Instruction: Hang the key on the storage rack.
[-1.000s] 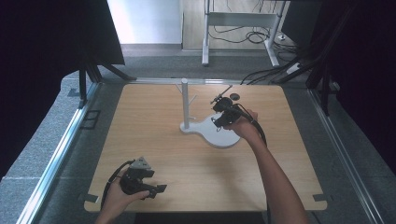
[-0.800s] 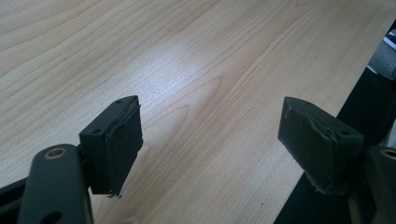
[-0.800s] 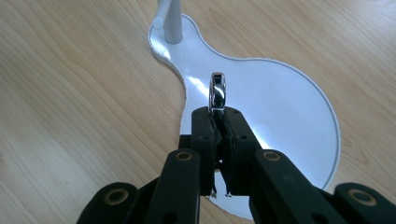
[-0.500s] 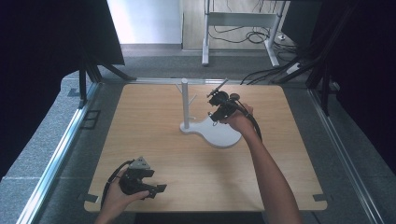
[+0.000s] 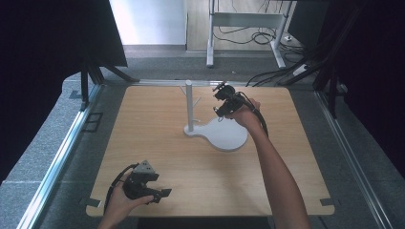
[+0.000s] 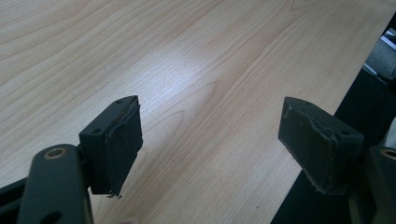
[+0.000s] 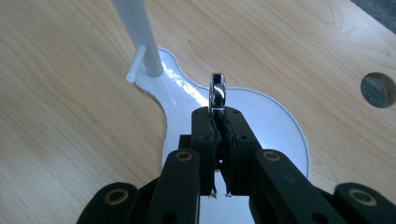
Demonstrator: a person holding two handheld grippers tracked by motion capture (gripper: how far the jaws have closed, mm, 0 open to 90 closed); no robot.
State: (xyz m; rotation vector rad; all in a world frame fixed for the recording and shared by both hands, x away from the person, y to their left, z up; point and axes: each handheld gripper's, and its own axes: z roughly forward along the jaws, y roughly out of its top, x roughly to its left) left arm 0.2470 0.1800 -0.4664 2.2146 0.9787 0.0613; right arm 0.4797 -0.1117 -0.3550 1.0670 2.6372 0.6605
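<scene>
A white stand has an upright post [image 5: 189, 107] with short side pegs and a flat white base [image 5: 229, 136] at the middle of the wooden table. My right gripper [image 5: 218, 107] hovers above the base, just right of the post. In the right gripper view the right gripper [image 7: 217, 116] is shut on a silver ring [image 7: 217, 91], held edge-on above the base [image 7: 271, 121], with the post [image 7: 140, 37] and a peg [image 7: 134, 66] ahead to the left. My left gripper [image 5: 165, 193] rests low at the table's front left, open, nothing between its pads [image 6: 123, 140].
The wooden table [image 5: 157, 138] has a round cable hole [image 7: 377, 88] near the stand. Its front edge [image 6: 327, 116] lies just past the left gripper's right jaw. Dark curtains flank the table, and a metal frame with cables stands behind.
My right gripper, holding the ring, has risen and drifted slightly left toward the post. The left gripper has stayed put.
</scene>
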